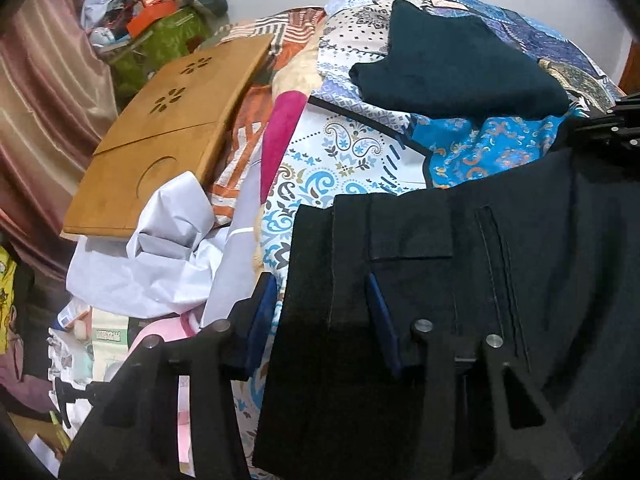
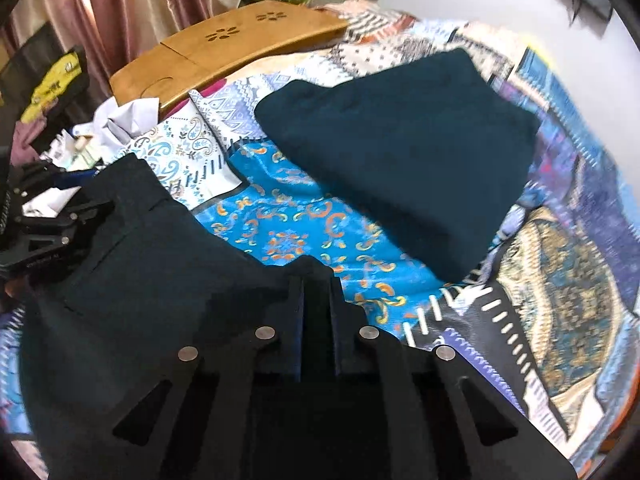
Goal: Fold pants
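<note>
Patterned bedding (image 1: 352,152) covers the bed, with clutter heaped at its far side. From the left wrist view, the black pants (image 1: 500,280) are seen spread at the near edge, and the left gripper (image 1: 324,312) is set astride the waistband corner, pads apart and not yet pressing. A green bag (image 1: 168,40) behind a wooden tray (image 1: 168,120) is stuffed with boxes and oddments. From the right wrist view, the right gripper (image 2: 316,280) is found closed at the pants' (image 2: 140,260) edge; whether cloth is pinched cannot be told. A folded dark garment (image 2: 400,152) lies apart. The grasping step is judged in hand; next, both corners must be secured and lifted together.
</note>
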Motion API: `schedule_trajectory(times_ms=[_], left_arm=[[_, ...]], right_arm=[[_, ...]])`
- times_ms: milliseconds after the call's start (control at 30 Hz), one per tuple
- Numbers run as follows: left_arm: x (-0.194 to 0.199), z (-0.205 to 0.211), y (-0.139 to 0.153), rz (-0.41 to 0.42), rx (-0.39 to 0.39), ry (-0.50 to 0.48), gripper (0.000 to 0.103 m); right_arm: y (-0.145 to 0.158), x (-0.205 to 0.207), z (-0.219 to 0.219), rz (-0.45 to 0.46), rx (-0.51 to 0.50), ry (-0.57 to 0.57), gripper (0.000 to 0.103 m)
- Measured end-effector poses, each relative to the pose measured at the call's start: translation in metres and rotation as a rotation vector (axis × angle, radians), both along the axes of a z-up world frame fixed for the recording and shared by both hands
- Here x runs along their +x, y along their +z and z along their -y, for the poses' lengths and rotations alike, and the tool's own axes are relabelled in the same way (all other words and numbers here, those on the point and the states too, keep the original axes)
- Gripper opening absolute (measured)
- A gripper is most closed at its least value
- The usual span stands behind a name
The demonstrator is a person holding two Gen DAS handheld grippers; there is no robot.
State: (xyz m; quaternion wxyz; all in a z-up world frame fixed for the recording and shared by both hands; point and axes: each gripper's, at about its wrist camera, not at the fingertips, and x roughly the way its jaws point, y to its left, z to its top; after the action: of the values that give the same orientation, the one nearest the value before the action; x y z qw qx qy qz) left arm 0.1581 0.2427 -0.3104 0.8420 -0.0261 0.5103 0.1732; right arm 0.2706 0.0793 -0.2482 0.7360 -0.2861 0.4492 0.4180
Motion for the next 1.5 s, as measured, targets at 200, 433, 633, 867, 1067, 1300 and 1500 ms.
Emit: schedule_trajectory(times_ms=[200,433,633,867,1067,1300,1500], left_arm=[[-0.002,-0.007,0.009,-0.012,-0.018,0.012,0.051],[-0.039,-0.022,0.070,0.078,-0.073,0.027,0.055],[-0.070,0.016,0.090,0.073,0.004,-0.128,0.065],[-0.094,0.060,0.065,-0.014,0.026,-0.264,0.071],[-0.099,0.079,0.039,-0.071,0.042,-0.324,0.073],[-0.073,0.088,0.035,-0.056,0.060,-0.337,0.069],[-0.062,0.092,0.034,-0.079,0.096,-0.303,0.016]], right_arm=[[0.011,-0.001,0.002,0.064,-0.032,-0.041,0.014],[0.077,-0.028,0.046,0.066,0.082,-0.087,0.043],[0.111,-0.089,0.081,0.077,0.143,-0.027,0.047],[0.084,-0.146,0.093,0.017,0.119,0.036,0.047],[0.053,-0.155,0.078,-0.041,0.049,0.070,0.047],[0.038,-0.162,0.058,0.026,0.019,0.117,0.046],[0.041,-0.164,0.062,-0.008,0.081,0.082,0.009]])
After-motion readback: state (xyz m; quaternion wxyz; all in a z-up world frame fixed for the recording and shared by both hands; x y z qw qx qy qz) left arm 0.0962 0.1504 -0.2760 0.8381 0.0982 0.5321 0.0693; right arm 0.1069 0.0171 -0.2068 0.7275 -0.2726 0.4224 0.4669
